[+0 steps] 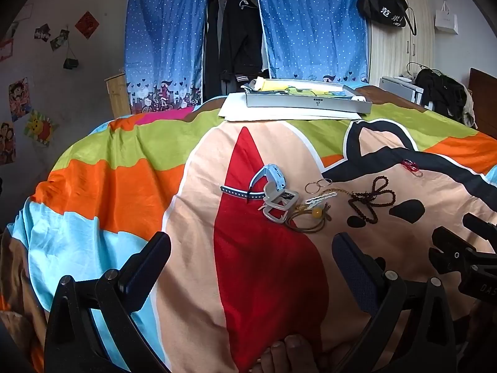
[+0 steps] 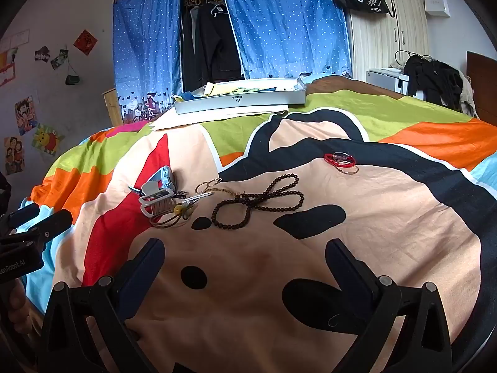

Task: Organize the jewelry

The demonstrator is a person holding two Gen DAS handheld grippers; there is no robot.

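Spread across the bed: a bright cartoon-print quilt [image 2: 310, 143] in orange, green, red, peach and black. At its far edge, a flat grey cardboard box [image 2: 239, 101] on white sheets, long side running left to right. Nearer, left gripper [image 1: 251, 248] and right gripper [image 2: 245, 251], jaws of both spread wide, holding nothing, above bare quilt. Ahead of both, well beyond the fingertips, a cluster of jewelry. Long string of dark brown beads [image 2: 257, 200], looped, long axis slanting from near-left to far-right. Left of it, a pale blue watch [image 1: 268, 175] with strap running leftward, touching a white plastic hair claw [image 1: 279, 203]. Brown hair ties [image 1: 307, 220] just beside. Far right, apart, small red cord bracelets [image 2: 340, 158].
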